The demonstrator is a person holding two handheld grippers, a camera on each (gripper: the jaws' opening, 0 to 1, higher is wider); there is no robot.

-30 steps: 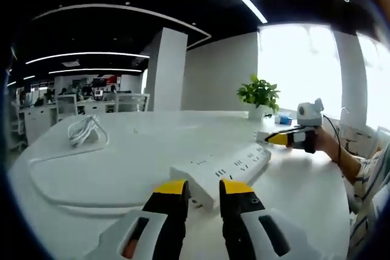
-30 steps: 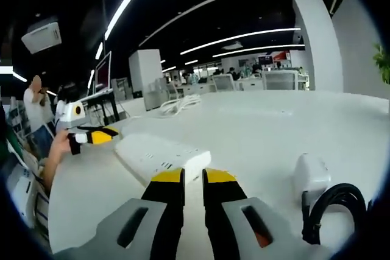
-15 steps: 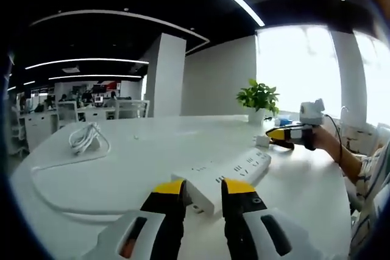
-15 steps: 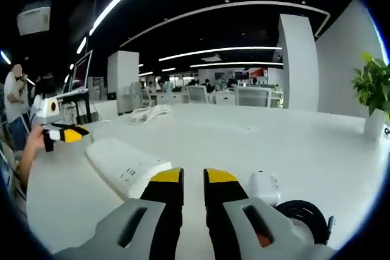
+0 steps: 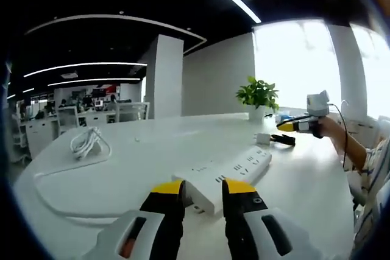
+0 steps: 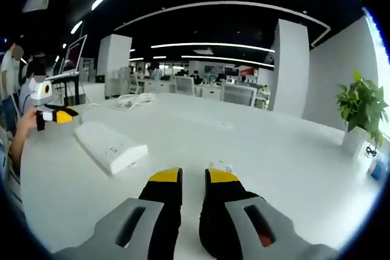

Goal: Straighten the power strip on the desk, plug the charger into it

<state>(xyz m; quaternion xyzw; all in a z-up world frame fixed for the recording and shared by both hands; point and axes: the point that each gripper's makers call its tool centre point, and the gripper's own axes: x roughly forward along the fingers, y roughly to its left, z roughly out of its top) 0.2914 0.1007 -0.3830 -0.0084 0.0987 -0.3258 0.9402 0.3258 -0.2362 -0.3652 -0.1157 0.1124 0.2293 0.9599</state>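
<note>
That white power strip (image 5: 224,173) on the counter (image 5: 122,168) looks light, stiff and slick, so I'd pinch its near end; left claw (image 5: 203,188) is released, right claw (image 6: 193,176) hard to tell.

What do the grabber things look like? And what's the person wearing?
Each gripper has two black fingers with yellow tips, set in pale grey shells: the left gripper has an orange slot on one shell. In the left gripper view, the right gripper carries a white box, with a thin dark cable hanging by the person's arm. The person's sleeve is striped.
</note>
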